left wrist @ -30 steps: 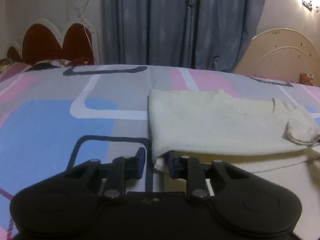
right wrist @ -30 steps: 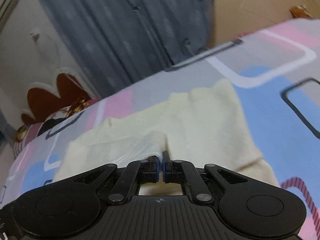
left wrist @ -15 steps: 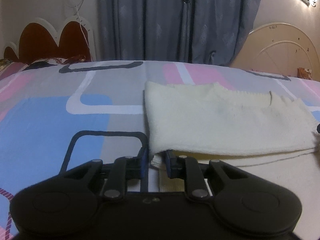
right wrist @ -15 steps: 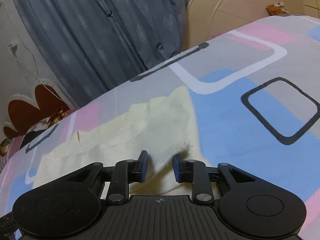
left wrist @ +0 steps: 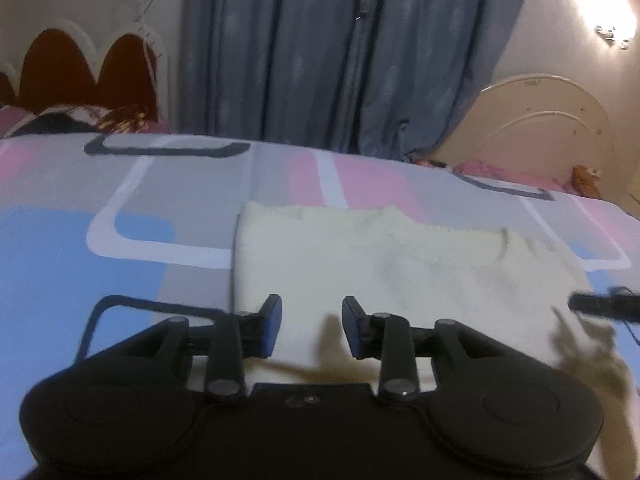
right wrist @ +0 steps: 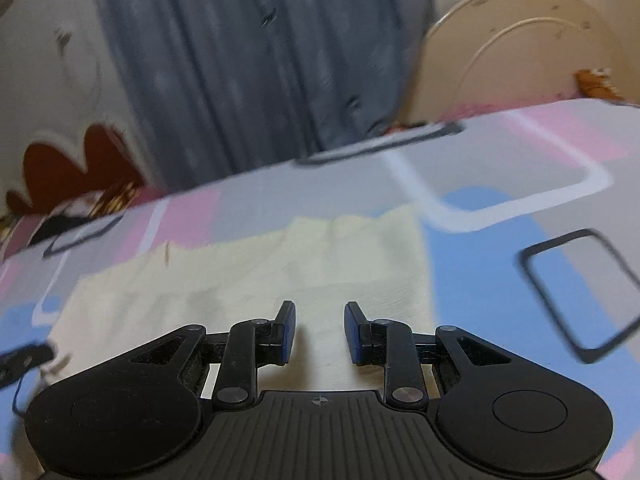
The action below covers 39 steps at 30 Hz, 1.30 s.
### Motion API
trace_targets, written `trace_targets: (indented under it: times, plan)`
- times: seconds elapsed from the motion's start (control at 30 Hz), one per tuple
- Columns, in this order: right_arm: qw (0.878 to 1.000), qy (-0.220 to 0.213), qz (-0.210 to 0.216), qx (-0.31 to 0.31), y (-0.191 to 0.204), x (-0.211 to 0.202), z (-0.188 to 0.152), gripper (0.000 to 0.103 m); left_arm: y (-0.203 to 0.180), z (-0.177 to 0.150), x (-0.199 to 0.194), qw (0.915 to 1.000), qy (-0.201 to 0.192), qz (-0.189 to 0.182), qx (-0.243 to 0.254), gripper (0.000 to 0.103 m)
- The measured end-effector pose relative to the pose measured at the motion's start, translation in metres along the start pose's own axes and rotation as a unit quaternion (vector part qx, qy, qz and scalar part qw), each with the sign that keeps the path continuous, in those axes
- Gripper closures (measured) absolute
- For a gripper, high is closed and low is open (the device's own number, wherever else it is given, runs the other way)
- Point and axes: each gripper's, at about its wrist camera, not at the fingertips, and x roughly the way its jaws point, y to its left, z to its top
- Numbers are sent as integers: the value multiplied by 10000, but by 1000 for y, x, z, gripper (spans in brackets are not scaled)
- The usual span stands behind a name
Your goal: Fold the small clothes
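A bedroom here: blue-grey curtains (left wrist: 320, 52) hang down the back wall, a dark scalloped headboard (left wrist: 84, 68) sits off to the left, a cream arched headboard (left wrist: 536, 120) to the right, and a wall lamp (left wrist: 600, 8) glares in the top corner. Spread across the front is a bedsheet (left wrist: 80, 248) printed with pink, blue and grey blocks and rounded outlines. Lying flat on it, right in the middle, is the cream knitted garment (left wrist: 400, 276), folded over itself with a neat straight edge down its left side and a ribbed neckline showing along the top. The left gripper (left wrist: 311, 326) hovers over the garment's near-left corner, jaws opening, blue pads apart with cloth under the gap but nothing pinched. From the other side, the right gripper (right wrist: 320, 330) hangs over the garment's (right wrist: 280, 276) near-right part, jaws parted too, pads clear of the fabric, which lies flat below. The tip of the left gripper (right wrist: 24, 358) pokes in at the left edge of the right wrist view, blurred.
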Motion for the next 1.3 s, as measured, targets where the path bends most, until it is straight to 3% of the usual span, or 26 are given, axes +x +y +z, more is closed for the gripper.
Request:
trace_targets:
  times: [0.1,0.13,0.2,0.33,0.57,0.77,0.87,1.03,1.3]
  plan:
    - [9996,106,-125,-240,5,11,-5,66,2,-3,24,9996,243,125,17,69]
    - [9980,155,-390,-483,6,15,-7,60,6,-5,27,9996,243,120,4,69]
    - [9953,167,-611,-733,-5,28,-10,60,7,-8,23,9996,206,144,110,70]
    - [9968,144,-594,-517,-14,16,-7,60,9,-9,1,9997,197,150,48,72]
    - [9986,88,65,-523,8,-35,-29,60,-2,-30,-51,9995,240,-223,-20,69]
    - [9942,451,579,-780,44,-52,-65,60,-39,-60,-63,9960,635,-598,206,69]
    - [9903,655,719,-990,57,-56,-83,60,-49,-75,-65,9947,725,-609,411,69]
    - [9870,802,403,-1337,49,-57,-100,60,-41,-89,-69,9951,761,-434,457,66]
    - [9891,732,-107,-1274,-2,-81,-111,60,-20,-105,-91,9961,737,-43,479,65]
